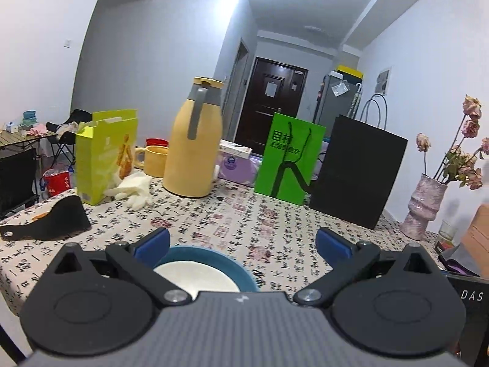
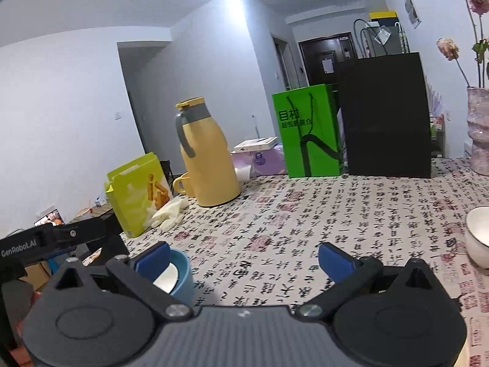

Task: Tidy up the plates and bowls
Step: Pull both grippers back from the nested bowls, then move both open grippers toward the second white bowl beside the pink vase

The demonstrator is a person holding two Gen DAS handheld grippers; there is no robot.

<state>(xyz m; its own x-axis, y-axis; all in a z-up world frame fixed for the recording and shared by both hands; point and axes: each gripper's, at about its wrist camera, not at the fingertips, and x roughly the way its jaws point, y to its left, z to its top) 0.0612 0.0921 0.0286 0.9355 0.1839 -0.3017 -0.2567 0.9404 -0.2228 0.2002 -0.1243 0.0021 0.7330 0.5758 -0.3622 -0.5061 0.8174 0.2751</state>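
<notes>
1. Progress looks early: blue bowl (image 1: pixel 211 267) sits alone on the table (image 1: pixel 244 223), under the left tongs (image 1: pixel 241 243), jaws apart, empty.
2. Right tongs (image 2: pixel 243 255) likewise spread, empty; white bowl (image 2: pixel 478 237) well apart, unstacked.

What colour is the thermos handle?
Grey; the thermos handle shows best in the left wrist view.
</notes>
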